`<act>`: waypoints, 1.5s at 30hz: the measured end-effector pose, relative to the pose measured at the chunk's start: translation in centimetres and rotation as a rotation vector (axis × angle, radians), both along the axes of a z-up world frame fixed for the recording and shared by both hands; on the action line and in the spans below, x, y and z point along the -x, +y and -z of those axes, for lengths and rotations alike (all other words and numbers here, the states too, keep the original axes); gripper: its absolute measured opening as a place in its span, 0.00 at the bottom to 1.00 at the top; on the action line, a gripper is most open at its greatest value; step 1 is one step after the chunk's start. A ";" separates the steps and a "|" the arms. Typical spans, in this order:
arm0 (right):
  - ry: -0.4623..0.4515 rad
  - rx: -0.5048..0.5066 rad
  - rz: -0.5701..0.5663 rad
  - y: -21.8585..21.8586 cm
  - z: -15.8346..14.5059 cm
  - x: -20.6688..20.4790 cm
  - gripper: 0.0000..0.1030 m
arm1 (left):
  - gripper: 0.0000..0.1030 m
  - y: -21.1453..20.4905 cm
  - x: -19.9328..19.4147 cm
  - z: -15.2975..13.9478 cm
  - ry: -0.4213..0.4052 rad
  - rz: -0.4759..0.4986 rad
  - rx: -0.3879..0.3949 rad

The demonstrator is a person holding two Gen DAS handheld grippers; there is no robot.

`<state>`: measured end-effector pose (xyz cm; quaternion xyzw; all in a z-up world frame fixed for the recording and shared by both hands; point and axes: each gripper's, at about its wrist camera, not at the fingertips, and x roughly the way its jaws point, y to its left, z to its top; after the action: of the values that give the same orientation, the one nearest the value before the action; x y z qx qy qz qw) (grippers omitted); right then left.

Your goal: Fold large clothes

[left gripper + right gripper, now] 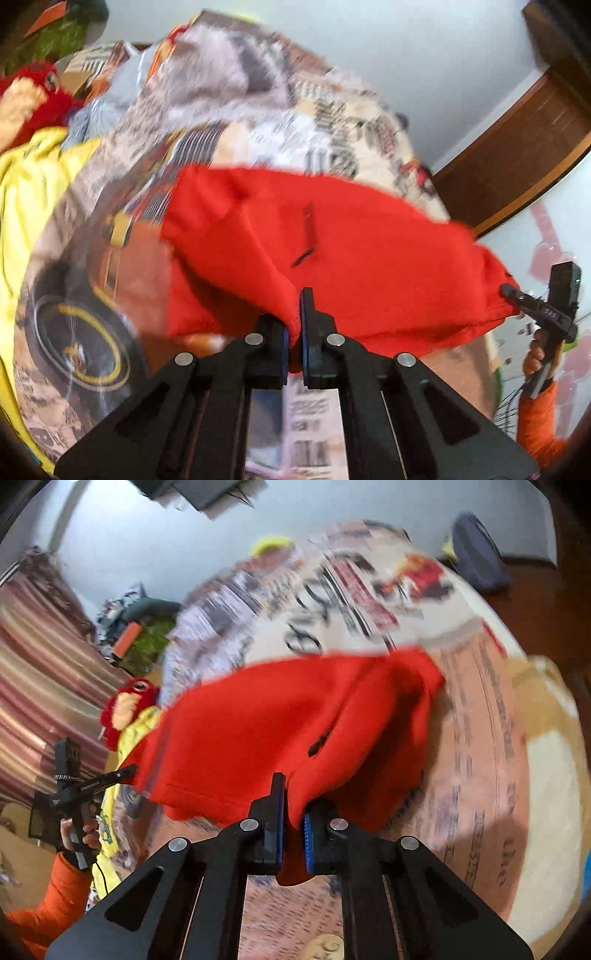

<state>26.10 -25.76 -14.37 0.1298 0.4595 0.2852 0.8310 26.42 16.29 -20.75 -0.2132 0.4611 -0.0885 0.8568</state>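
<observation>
over the printed bedspread [325, 110], the left gripper [294, 325] is clenched on one edge of the red garment [351, 258]. the cloth hangs stretched between both tongs, and the right gripper [293, 812] is clamped on its other edge.

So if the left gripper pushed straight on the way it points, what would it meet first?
The left gripper is already shut on the red garment, so more of that cloth comes first. Behind it lies the printed bedspread, though depth is unclear in the blur.
</observation>
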 end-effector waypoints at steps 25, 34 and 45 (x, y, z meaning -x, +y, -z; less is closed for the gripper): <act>-0.001 0.114 0.234 1.1 -2.0 -13.9 0.14 | 0.33 3.5 -13.1 0.3 0.009 -0.158 -0.282; -0.230 0.201 0.354 -0.3 -8.5 -10.7 0.51 | 0.38 -4.4 -10.3 2.2 0.058 0.069 -0.297; -0.118 0.394 -0.008 9.5 0.3 -5.7 0.51 | 0.47 -9.2 -8.3 3.6 0.064 0.130 -0.227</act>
<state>31.79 -16.24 -14.68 -0.0541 0.4575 0.2004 0.8646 34.74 7.06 -24.37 -0.0873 0.5079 -0.0842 0.8528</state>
